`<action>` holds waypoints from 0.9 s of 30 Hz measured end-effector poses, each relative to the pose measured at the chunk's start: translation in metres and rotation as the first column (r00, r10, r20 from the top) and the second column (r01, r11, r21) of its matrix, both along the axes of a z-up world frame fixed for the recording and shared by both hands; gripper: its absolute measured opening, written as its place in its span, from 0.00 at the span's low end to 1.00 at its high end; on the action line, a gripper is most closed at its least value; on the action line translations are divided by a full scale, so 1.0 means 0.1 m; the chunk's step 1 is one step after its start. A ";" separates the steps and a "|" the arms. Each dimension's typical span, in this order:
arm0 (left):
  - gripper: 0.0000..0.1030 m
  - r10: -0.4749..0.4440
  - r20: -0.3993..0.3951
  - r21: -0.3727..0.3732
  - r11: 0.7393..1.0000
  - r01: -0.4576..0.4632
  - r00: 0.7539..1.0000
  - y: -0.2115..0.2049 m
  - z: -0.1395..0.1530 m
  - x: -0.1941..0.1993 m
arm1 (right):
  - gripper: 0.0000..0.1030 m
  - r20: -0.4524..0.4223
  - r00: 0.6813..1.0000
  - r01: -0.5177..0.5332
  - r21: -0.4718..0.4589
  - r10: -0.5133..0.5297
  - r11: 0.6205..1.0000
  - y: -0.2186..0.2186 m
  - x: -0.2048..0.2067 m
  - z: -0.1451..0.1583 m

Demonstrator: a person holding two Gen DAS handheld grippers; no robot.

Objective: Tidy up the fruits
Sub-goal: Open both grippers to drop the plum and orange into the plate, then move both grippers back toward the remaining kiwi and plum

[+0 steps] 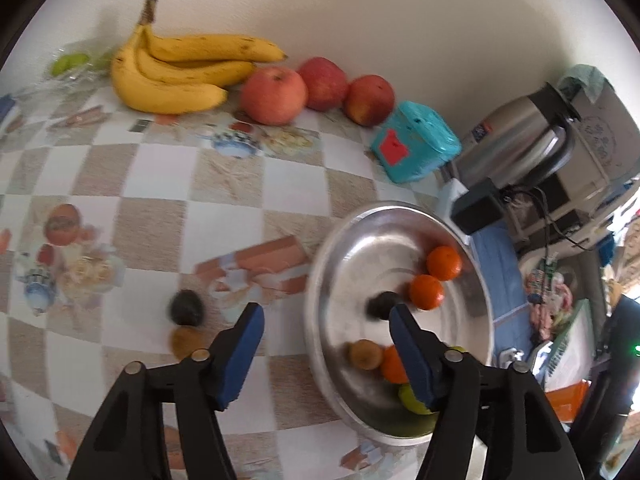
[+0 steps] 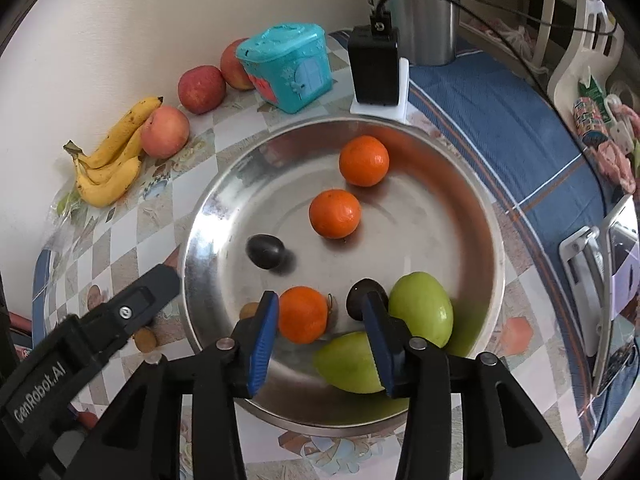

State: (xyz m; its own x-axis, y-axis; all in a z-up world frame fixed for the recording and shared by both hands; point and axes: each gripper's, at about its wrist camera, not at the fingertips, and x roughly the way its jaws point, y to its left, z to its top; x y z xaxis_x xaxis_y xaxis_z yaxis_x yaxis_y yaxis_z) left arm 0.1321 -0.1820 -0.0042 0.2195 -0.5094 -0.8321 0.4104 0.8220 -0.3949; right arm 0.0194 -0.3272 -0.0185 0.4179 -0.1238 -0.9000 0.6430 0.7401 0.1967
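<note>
A steel plate point(image 2: 208, 208) holds three oranges, two green fruits point(image 2: 422, 308), two dark plums and a small brown fruit point(image 2: 250, 310). My right gripper point(image 2: 320, 300) hovers open over its near side. One orange point(image 2: 302, 314) lies between the jaws, touching only the left pad. One dark plum point(image 2: 360, 296) sits by the right fingertip. My left gripper point(image 1: 326, 314) stands open above the plate's left rim point(image 1: 316, 280), nothing in it. Just beyond its right fingertip lies the other plum point(image 1: 380, 304). A third dark plum point(image 1: 186, 307) and a brown fruit point(image 1: 186, 342) lie on the table.
Bananas point(image 1: 180, 76) and three red apples point(image 1: 274, 96) line the wall at the back. A teal box point(image 1: 414, 142), a black adapter point(image 1: 478, 206) and a steel flask point(image 1: 516, 136) stand behind the plate. The table's blue-clothed edge point(image 2: 500, 120) runs to the right.
</note>
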 end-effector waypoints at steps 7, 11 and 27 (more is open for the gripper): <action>0.74 0.042 0.034 0.127 0.991 -0.046 0.999 0.12 0.01 0.05 | 0.44 0.007 1.000 -0.010 -0.015 0.010 1.000 0.02 -0.01 0.10; 0.80 0.062 0.010 0.158 0.985 -0.063 0.998 0.17 -0.06 0.09 | 0.44 0.007 1.000 -0.016 -0.007 0.016 1.000 0.02 0.00 0.10; 0.80 0.107 -0.050 0.183 0.978 -0.096 0.993 0.29 -0.19 0.15 | 0.66 0.013 1.000 -0.008 -0.043 0.009 0.999 0.04 -0.03 0.04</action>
